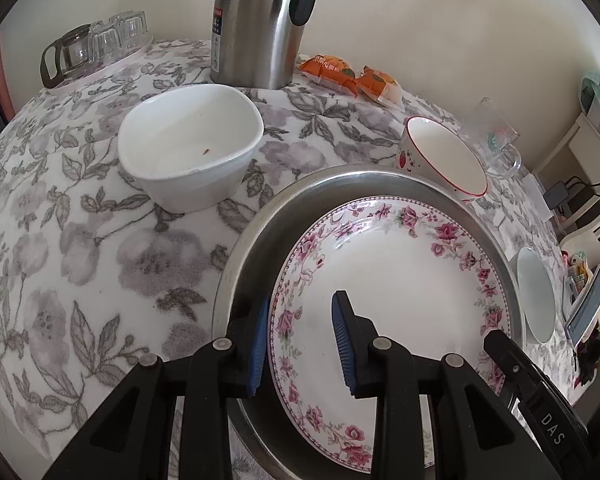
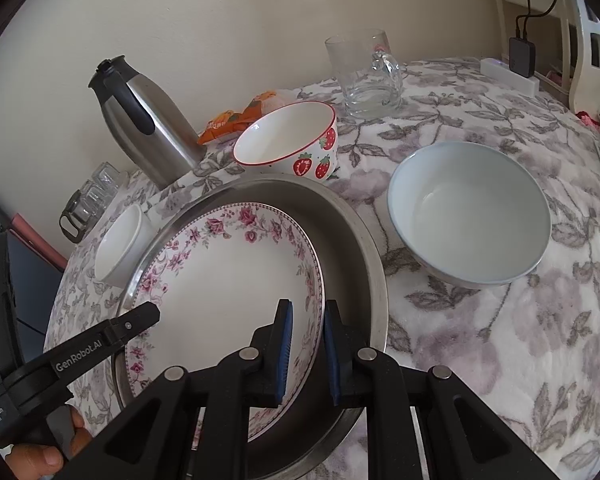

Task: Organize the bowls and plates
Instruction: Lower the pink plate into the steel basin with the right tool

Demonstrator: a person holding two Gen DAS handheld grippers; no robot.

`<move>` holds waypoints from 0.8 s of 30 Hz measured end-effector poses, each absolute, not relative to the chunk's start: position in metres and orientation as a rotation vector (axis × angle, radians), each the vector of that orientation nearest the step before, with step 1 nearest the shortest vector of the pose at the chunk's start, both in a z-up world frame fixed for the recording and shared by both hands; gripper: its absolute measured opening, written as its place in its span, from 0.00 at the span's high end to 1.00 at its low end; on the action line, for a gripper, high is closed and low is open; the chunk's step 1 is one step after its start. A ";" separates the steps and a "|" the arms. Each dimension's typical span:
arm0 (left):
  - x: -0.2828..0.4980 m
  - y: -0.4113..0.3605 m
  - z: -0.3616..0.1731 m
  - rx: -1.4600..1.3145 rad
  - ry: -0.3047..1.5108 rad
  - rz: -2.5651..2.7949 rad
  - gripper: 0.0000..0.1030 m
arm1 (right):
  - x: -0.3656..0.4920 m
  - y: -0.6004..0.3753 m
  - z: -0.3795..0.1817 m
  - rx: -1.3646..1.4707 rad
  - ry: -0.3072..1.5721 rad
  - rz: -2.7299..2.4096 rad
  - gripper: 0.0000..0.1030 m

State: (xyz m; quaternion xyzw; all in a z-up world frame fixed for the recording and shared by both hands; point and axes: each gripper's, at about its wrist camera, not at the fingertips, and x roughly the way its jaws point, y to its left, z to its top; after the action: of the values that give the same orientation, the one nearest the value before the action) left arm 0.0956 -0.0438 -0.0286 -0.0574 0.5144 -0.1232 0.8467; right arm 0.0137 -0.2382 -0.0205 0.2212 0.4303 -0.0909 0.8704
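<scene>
A white plate with a pink flower rim (image 1: 400, 280) (image 2: 228, 272) lies in a round steel pan (image 1: 256, 240) (image 2: 356, 240). My left gripper (image 1: 300, 344) is open, its fingers either side of the plate's left rim. My right gripper (image 2: 306, 352) has its jaws close on either side of the plate's right rim; I cannot tell whether they press it. A white square bowl (image 1: 188, 144) (image 2: 120, 244) sits left of the pan. A strawberry bowl (image 1: 444, 156) (image 2: 288, 140) sits behind it. A pale blue bowl (image 2: 468, 212) (image 1: 536, 296) sits to the right.
A steel thermos jug (image 1: 260, 20) (image 2: 148, 120) stands at the back by orange snack packets (image 1: 352, 76). A glass mug (image 2: 364, 76) stands back right. Glasses and a small carafe on a tray (image 1: 96, 48) stand back left. A flowered cloth (image 1: 80, 260) covers the table.
</scene>
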 end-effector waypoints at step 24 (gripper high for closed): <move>0.106 -0.043 -0.026 -0.118 1.061 -0.265 0.61 | 0.017 -0.237 -0.021 0.459 0.893 -0.167 0.73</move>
State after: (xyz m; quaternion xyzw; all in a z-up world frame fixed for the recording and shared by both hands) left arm 0.1064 -0.0432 -0.0264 -0.0560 0.5041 -0.1259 0.8526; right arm 0.0173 -0.2366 -0.0207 0.2199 0.4273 -0.0802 0.8733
